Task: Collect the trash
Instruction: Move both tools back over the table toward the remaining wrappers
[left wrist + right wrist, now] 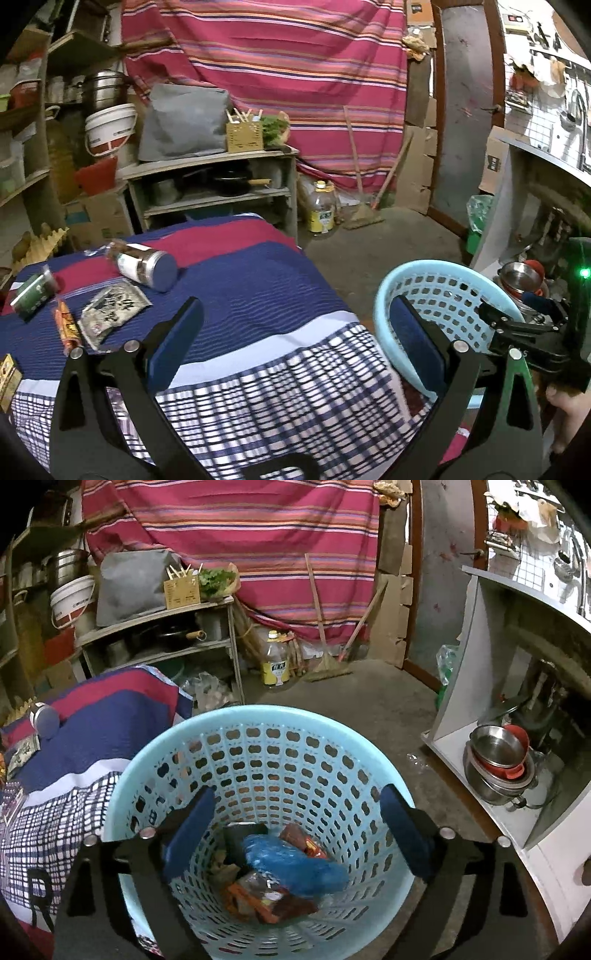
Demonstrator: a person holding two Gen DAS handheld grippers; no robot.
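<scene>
Blue basket (258, 723) holds trash beneath the spread right hand-held gripper (297, 823); left hand-held gripper (295, 332) spread, empty.

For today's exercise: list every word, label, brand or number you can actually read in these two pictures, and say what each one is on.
None can be read for certain.
Grey packet on the bed: large dark characters, too blurred to read.
Yellow label on the oil bottle: characters, illegible.
Lying bottle: white label, print too small.
White bucket: dark strip of print, blurred.
Wrappers in the basket: print unreadable.
</scene>
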